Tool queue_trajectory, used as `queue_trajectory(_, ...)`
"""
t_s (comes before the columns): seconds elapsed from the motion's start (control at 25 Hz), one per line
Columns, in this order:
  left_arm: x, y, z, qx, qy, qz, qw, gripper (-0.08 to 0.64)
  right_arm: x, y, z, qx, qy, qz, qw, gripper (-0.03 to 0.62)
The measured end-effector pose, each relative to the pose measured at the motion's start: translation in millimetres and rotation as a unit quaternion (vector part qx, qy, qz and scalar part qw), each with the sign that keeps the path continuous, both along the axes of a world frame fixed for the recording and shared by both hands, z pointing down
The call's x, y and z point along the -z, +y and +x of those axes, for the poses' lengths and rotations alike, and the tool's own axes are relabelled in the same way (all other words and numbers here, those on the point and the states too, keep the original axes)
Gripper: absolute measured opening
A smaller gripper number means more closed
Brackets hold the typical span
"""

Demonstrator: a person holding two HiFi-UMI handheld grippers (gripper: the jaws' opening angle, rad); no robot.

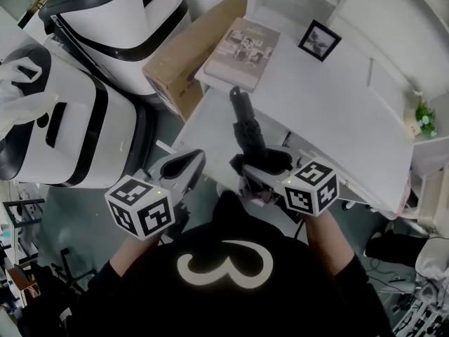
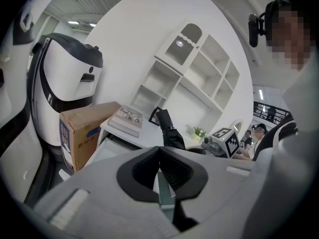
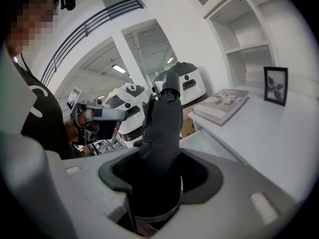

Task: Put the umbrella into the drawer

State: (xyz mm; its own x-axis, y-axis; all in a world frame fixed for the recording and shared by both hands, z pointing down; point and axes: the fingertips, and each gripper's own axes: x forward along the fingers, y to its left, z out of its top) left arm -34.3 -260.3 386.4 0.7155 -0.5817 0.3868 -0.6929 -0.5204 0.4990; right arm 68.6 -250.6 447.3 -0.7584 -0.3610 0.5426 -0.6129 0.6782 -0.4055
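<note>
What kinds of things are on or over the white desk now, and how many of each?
Book: 1
Picture frame: 1
Umbrella, folded, held in the right gripper: 1
Total: 3

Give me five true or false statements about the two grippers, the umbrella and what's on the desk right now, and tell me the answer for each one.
1. The right gripper is shut on the umbrella. True.
2. The left gripper also grips the umbrella. False: its jaws are together with nothing between them.
3. The book lies on the floor. False: it lies on the white desk, at the end next to the cardboard box.
4. A framed picture stands on the desk. True.
5. The umbrella is opened out. False: it is folded into a narrow black bundle.
</note>
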Motion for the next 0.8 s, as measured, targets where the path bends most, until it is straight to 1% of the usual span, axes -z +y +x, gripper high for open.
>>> queue_trajectory(0.32,-20.6,-22.6,-16.9,0.030,-0.005,-0.027,0.9992,0.008,-59.9,-29.3,-14.9,0.046,0.059,-0.037,0.997,0.230)
queue_trajectory(0.48,-29.9,-26.3,-22.7,0.038,-0.010,-0.039,0.9985,0.008,-94.3,-35.9,-20.1,0.078,0.109,-0.041,0.990,0.230)
queue_trajectory(0.64,-43.3,-32.7,-30.1,0.046,-0.014,-0.051,0.9976,0.008,-125.7,-41.6,-27.1,0.095,0.130,-0.060,0.985,0.230)
queue_trajectory(0.8,-54.8,-36.5,-35.2,0.050,-0.016,-0.063,0.9966,0.008,-155.8,-47.7,-31.1,0.107,0.160,-0.067,0.979,0.230)
